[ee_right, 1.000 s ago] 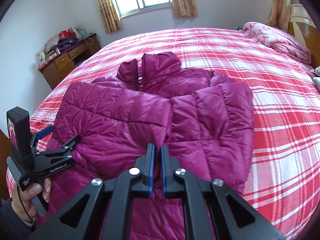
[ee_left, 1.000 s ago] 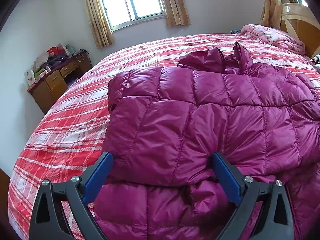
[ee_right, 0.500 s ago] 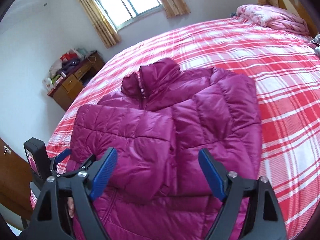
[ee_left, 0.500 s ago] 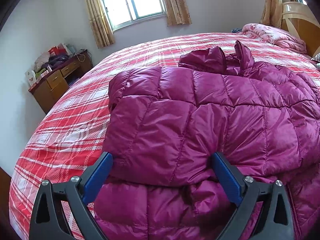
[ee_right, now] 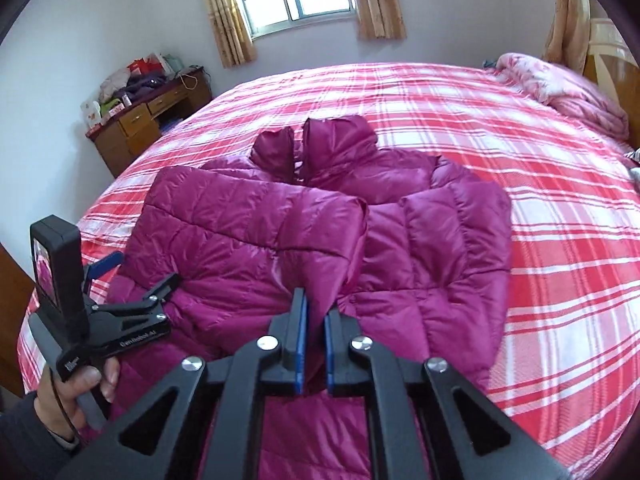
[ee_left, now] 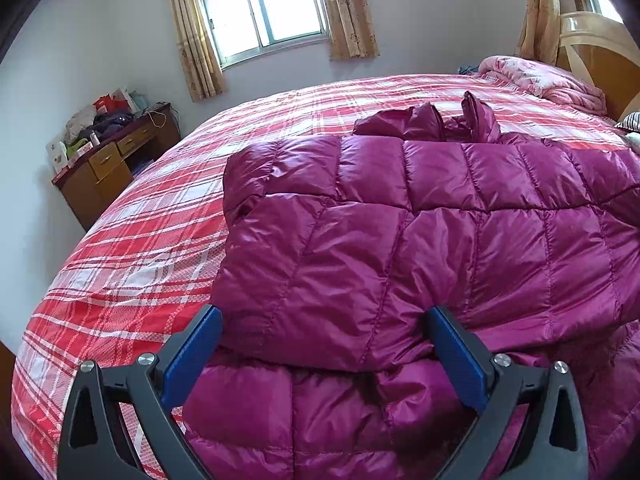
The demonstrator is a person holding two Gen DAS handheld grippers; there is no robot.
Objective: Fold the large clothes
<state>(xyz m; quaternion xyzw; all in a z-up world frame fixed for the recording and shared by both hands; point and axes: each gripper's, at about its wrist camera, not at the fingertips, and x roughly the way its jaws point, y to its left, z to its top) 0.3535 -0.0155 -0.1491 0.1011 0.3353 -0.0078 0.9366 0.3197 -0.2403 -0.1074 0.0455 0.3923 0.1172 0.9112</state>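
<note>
A magenta quilted puffer jacket [ee_right: 424,248] lies on the bed, collar toward the window, its left sleeve folded across the front. It fills the left wrist view [ee_left: 420,248] too. My right gripper [ee_right: 314,320] is shut on a fold of the jacket's sleeve near its cuff. My left gripper [ee_left: 322,344] is open, its blue pads either side of the folded sleeve's near edge, low over the jacket. In the right wrist view the left gripper [ee_right: 120,280] sits at the jacket's left edge, held by a hand.
The bed [ee_right: 560,240] has a red and white plaid sheet. A pink quilt [ee_right: 560,84] lies bunched by the wooden headboard [ee_left: 600,52] at the right. A cluttered wooden desk [ee_right: 148,124] stands by the far left wall under the window.
My right gripper was shut a second ago, opened wide half a second ago, and is now shut on the sleeve fold. The left gripper has stayed open in place.
</note>
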